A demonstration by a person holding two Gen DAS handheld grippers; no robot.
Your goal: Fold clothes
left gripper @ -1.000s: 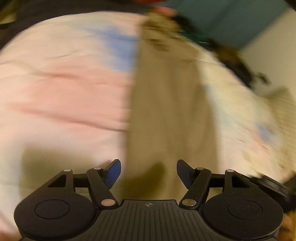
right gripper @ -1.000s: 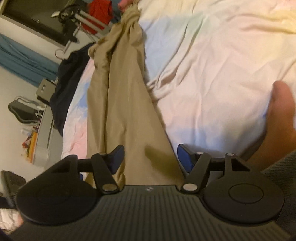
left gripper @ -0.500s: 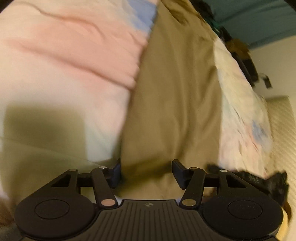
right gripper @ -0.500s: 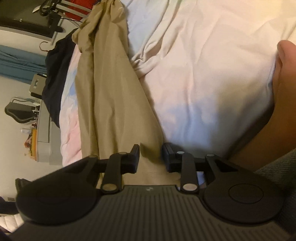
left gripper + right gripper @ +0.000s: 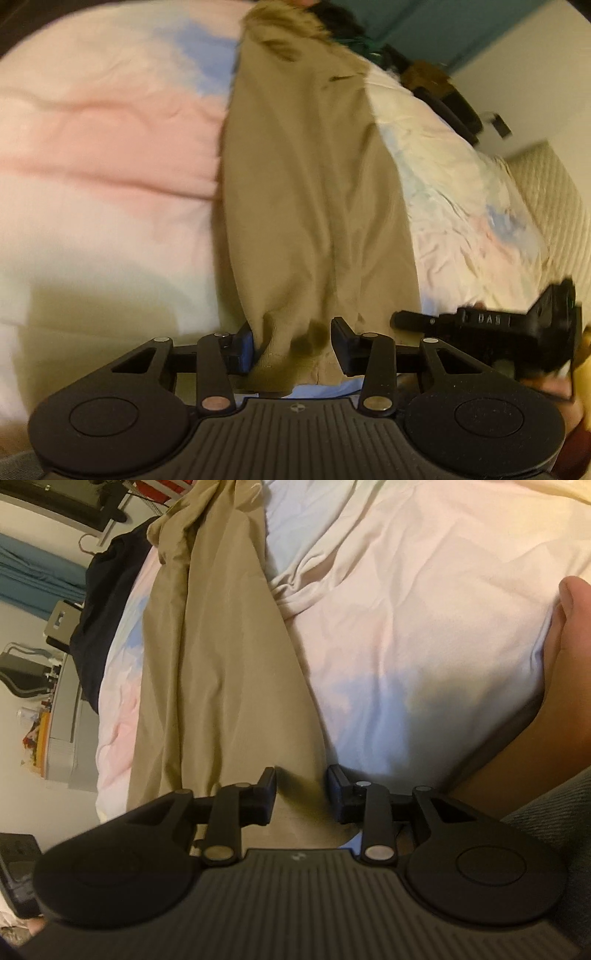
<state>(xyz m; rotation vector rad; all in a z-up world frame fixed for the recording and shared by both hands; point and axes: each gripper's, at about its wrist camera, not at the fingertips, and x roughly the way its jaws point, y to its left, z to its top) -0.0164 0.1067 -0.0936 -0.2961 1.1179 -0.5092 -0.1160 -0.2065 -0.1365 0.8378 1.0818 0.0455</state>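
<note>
Garment: long khaki-tan cloth trousers (image 5: 314, 192), laid lengthwise on the bed, hem end near, bunched waist end far.
Support: pastel pink, blue and cream rumpled bed sheet (image 5: 110, 147), under and on both sides of the garment.
Left gripper (image 5: 291, 345): at the near hem; a raised fold of tan cloth stands between the jaws, against the left blue pad; the right pad seems just clear. Jaws closing, not yet clenched.
Right gripper (image 5: 301, 794): at the near right edge of the trousers (image 5: 221, 672); tan cloth lies between and under the jaws, with a gap at each pad. Jaws opening slightly; no firm hold shown.
Change, left: a second ago the jaws stood wide above flat cloth; now they are much narrower and the hem is gathered up between them.
Change, right: a second ago wide, then pinched narrow, now eased a little.
Meaning: judged as the grasp step; both near corners are being taken before the hem end is carried toward the waist. The fold itself is not begun.
Risk: the right hold looks loose; cloth may slip when lifted.
Also present: dark navy garment (image 5: 107, 602) at the far left bed edge; the right tool shows black at the right in the left view.
</note>
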